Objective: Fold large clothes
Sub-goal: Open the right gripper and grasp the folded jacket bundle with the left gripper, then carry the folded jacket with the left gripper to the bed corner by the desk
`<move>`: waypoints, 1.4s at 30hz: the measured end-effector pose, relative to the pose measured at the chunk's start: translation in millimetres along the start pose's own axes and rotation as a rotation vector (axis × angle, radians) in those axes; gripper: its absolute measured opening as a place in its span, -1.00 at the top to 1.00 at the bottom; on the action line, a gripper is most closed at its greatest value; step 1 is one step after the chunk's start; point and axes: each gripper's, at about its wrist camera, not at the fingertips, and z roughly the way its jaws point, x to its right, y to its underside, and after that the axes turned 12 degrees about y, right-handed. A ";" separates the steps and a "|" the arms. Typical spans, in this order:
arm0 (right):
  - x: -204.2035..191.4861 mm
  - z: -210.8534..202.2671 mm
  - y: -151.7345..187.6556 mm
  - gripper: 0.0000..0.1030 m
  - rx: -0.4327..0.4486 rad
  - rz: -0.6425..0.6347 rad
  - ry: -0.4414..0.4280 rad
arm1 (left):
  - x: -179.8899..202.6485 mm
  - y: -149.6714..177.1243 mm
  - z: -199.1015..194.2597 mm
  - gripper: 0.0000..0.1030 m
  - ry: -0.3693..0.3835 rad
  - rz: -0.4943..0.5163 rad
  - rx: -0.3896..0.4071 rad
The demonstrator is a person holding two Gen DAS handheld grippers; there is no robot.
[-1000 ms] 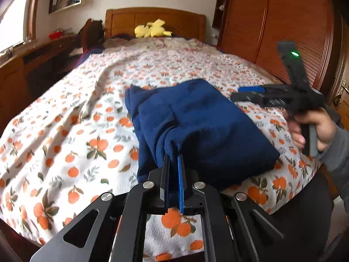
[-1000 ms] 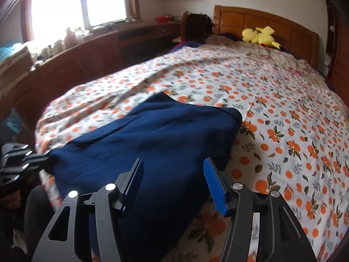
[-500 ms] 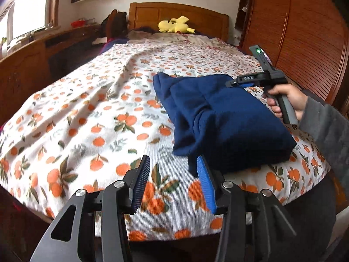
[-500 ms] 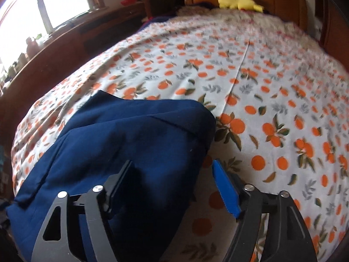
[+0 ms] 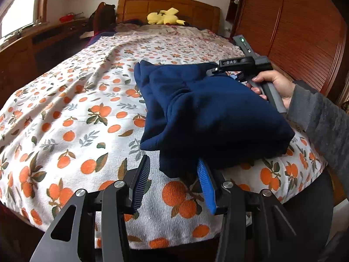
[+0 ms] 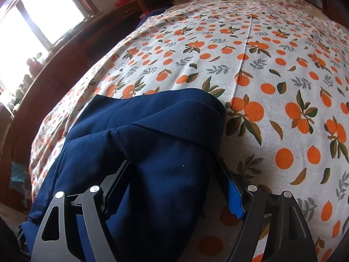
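Observation:
A navy blue garment (image 5: 207,113) lies folded into a thick bundle on the near right corner of the bed. My left gripper (image 5: 173,166) stands open just above the bedspread. A loose corner of the garment hangs between its fingers without the pads pressing on it. In the right wrist view my right gripper (image 6: 172,168) is open wide and straddles the garment (image 6: 152,142) at its folded edge, with cloth bulging between the fingers. In the left wrist view a hand (image 5: 272,85) holds the right gripper's handle at the bundle's far side, and its fingertips are hidden there.
The bedspread (image 5: 76,109) is white with an orange-fruit print and hangs over the near edge. A yellow plush toy (image 5: 165,17) lies by the wooden headboard. A wooden wardrobe (image 5: 305,32) runs along the right, and a desk under the window (image 6: 43,17) runs along the left.
My left gripper let go of the garment's corner, opened and sank a little. My right gripper widened and came down across the bed onto the bundle's edge.

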 end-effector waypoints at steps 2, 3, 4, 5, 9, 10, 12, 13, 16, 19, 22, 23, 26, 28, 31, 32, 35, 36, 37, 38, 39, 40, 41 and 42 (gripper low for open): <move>-0.2 0.0 0.2 -0.32 -0.003 0.008 -0.006 | -2.2 0.2 5.2 0.09 0.012 -0.010 -0.005; -1.4 -0.2 0.4 -0.25 -0.006 0.010 -0.019 | -3.1 0.7 6.4 0.10 0.016 -0.014 -0.006; -2.9 -0.1 0.5 -0.03 -0.010 0.007 -0.030 | -3.7 1.2 7.6 0.17 0.024 -0.016 -0.004; -6.3 -2.4 0.7 0.15 -0.007 -0.006 -0.040 | -3.8 1.8 9.9 0.44 0.058 -0.021 -0.011; -18.0 -18.6 -1.3 0.73 0.034 -0.049 -0.009 | -7.9 0.9 10.2 0.71 0.100 -0.036 0.006; -21.4 -25.7 -2.5 0.79 0.052 -0.059 0.001 | -8.7 -0.1 6.5 0.72 0.109 -0.039 0.022; -30.4 -42.8 -4.5 0.82 0.105 -0.081 0.023 | -10.1 -3.4 -2.2 0.75 0.119 -0.035 0.049; -37.4 -52.2 -5.6 0.83 0.133 -0.094 0.035 | -10.6 -5.3 -6.0 0.75 0.115 -0.030 0.060; -57.3 -72.0 -8.7 0.84 0.192 -0.115 0.052 | -19.3 -11.8 -23.7 0.77 0.087 -0.026 0.107; -83.8 -90.5 -13.8 0.84 0.260 -0.137 0.050 | -38.7 -16.1 -49.8 0.77 0.055 -0.037 0.159; -115.4 -100.1 -24.8 0.85 0.299 -0.163 0.033 | -60.0 -21.8 -78.9 0.77 0.011 -0.037 0.207; -131.2 -100.4 -29.5 0.85 0.307 -0.179 0.031 | -68.6 -23.5 -89.9 0.77 -0.007 -0.040 0.224; -174.0 -99.0 -40.6 0.85 0.320 -0.218 0.019 | -88.5 -25.6 -113.8 0.77 -0.064 -0.036 0.251; -198.4 -98.6 -44.9 0.85 0.330 -0.236 0.008 | -105.3 -25.9 -130.8 0.77 -0.100 -0.042 0.266; -242.2 -93.4 -54.0 0.85 0.340 -0.268 -0.009 | -132.2 -24.4 -154.0 0.77 -0.151 -0.063 0.288; -261.5 -90.4 -58.9 0.85 0.341 -0.280 -0.018 | -140.2 -24.4 -159.6 0.77 -0.167 -0.071 0.293; -304.6 -85.4 -65.0 0.85 0.347 -0.308 -0.041 | -171.1 -22.9 -178.9 0.77 -0.230 -0.099 0.304; -317.2 -83.2 -66.7 0.85 0.352 -0.319 -0.051 | -181.1 -23.0 -184.1 0.77 -0.248 -0.112 0.308; -327.7 -81.8 -66.8 0.85 0.357 -0.328 -0.057 | -191.6 -22.3 -190.4 0.77 -0.267 -0.126 0.313; -343.7 -78.8 -68.2 0.85 0.361 -0.338 -0.065 | -198.4 -22.0 -194.4 0.78 -0.281 -0.134 0.316; -355.9 -76.0 -68.7 0.85 0.361 -0.343 -0.074 | -209.1 -21.0 -200.9 0.78 -0.307 -0.146 0.321; -366.9 -73.2 -69.1 0.85 0.361 -0.347 -0.083 | -220.7 -19.7 -207.9 0.78 -0.337 -0.158 0.324; -381.1 -69.0 -68.9 0.85 0.361 -0.358 -0.092 | -225.9 -20.0 -210.4 0.78 -0.351 -0.165 0.325; -392.8 -65.6 -68.6 0.85 0.361 -0.367 -0.101 | -235.2 -18.9 -215.9 0.78 -0.370 -0.177 0.327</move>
